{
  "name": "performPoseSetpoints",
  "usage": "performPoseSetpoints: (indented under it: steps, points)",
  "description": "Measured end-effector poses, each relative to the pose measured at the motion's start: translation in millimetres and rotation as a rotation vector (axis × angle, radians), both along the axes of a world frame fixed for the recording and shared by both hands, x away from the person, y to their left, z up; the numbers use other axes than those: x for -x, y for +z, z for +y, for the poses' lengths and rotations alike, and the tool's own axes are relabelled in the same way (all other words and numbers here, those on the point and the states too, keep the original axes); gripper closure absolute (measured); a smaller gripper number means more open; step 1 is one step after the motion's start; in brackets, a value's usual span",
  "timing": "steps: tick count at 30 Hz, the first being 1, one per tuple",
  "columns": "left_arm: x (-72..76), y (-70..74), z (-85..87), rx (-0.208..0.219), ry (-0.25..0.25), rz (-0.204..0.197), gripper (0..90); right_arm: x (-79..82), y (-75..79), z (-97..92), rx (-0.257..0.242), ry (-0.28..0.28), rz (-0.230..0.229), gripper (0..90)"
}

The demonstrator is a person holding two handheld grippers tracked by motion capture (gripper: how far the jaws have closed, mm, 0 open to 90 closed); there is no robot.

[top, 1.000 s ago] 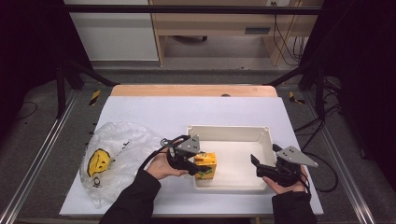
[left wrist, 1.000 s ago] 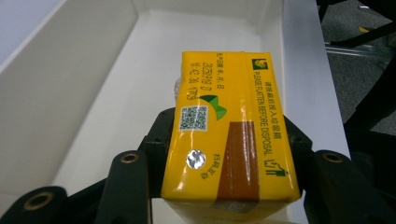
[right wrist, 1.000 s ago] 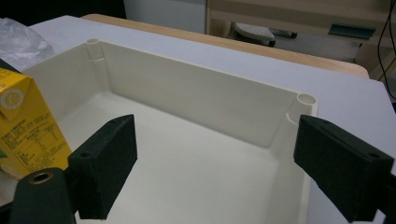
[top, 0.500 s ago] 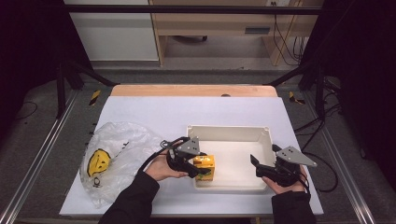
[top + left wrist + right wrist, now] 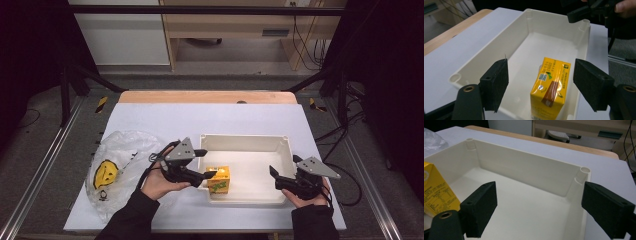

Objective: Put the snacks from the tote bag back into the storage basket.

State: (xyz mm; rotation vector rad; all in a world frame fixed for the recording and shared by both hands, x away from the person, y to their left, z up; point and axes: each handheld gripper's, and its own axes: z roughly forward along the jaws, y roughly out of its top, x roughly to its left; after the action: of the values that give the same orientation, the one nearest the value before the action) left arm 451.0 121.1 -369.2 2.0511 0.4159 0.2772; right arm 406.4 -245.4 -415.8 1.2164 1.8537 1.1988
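Standing upright in the near left corner of the cream tray (image 5: 280, 145), the yellow juice carton (image 5: 218, 179) is the piece most likely to come to grief; it is tall and narrow, and the left gripper (image 5: 205, 165) is just beside it, so a careless pull-away could clip its top and tip it flat, or nudge it against the tray wall.

At the far left, the clear plastic bag (image 5: 120, 150) lies crumpled on the white table (image 5: 210, 120); 1 yellow item with a dark face-like print (image 5: 106, 173) shows through it, and what else it holds I cannot tell; being slack and light, it could slide or snag on the trailing cable if the left hand reaches back for it.

The left gripper's jaws have just been opening and stand wide apart; in the left gripper view the carton (image 5: 550, 85) sits between the pads but free of both, so it is released and resting on the tray floor (image 5: 544, 47).

The tray holds that 1 carton; the rest of its floor is bare.

At the right, the right gripper (image 5: 275, 177) hovers at the tray's near right end, jaws apart with nothing between them; in the right gripper view it looks across the tray interior (image 5: 529, 202); a sudden shift could knock the light tray and topple the carton (image 5: 436, 192).
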Motion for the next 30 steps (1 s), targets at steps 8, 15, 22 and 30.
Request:
performPoseSetpoints:
  steps: [8,15,22,30]
  points:
    - [17.3,3.9,43.4,0.022,0.175,-0.025,27.0,-0.2,-1.9,0.4,0.010,-0.004,0.005,13.0]
    - [31.9,-5.2,83.4,0.036,0.309,-0.042,24.3,0.6,-1.9,-0.9,0.009,-0.010,0.006,12.8]
    - [43.7,-21.7,126.1,0.036,0.444,-0.058,20.1,0.6,-4.0,-3.8,0.010,-0.020,0.013,12.7]
    - [51.6,-33.5,173.6,0.094,0.600,-0.047,18.4,0.3,-8.0,-7.8,0.008,-0.029,0.026,12.7]
